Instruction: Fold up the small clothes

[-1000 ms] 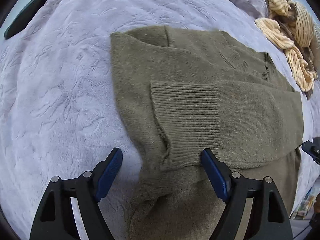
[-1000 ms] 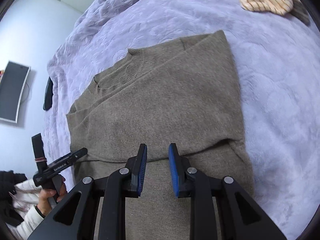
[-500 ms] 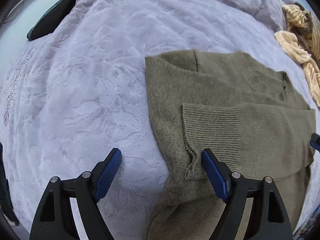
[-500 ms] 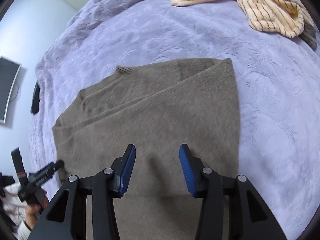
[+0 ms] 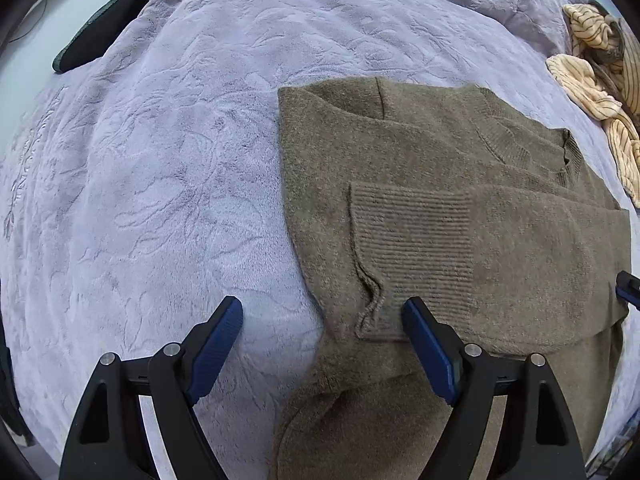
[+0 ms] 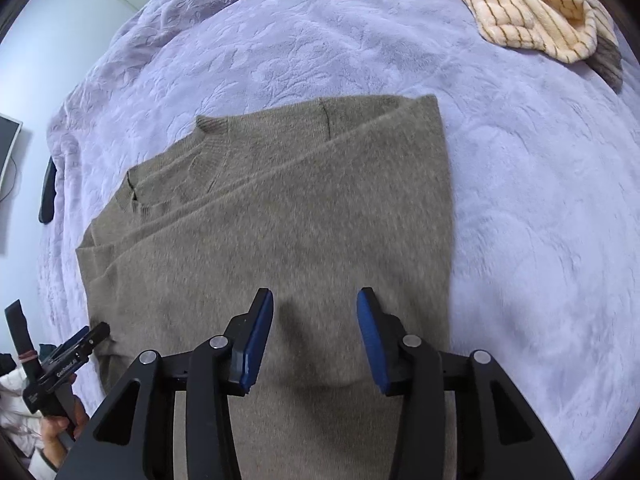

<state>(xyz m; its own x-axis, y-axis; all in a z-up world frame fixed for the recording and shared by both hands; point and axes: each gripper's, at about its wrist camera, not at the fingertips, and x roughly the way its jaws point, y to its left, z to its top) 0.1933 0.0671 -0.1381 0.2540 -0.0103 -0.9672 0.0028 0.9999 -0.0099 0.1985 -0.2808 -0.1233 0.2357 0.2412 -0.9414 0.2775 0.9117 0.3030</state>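
Note:
An olive knit sweater [image 5: 440, 184] lies flat on the lavender bedspread [image 5: 160, 160], both sleeves folded across its body; the ribbed cuff [image 5: 408, 256] lies on top. My left gripper [image 5: 322, 332] is open and empty, straddling the sweater's left edge near the cuff. In the right wrist view the sweater [image 6: 280, 208] fills the middle, neck to the left. My right gripper [image 6: 315, 336] is open and empty just above the sweater's lower body. The left gripper also shows in the right wrist view [image 6: 76, 348].
A crumpled cream striped garment [image 6: 520, 8] lies at the far right of the bed, also in the left wrist view [image 5: 596, 92]. A dark object [image 5: 104, 32] sits at the bed's far left edge. A monitor [image 6: 8, 148] hangs on the wall.
My right gripper has opened from nearly shut and let go of the sweater fabric. My left gripper has shifted left, staying open, so the sweater sits further right in its view.

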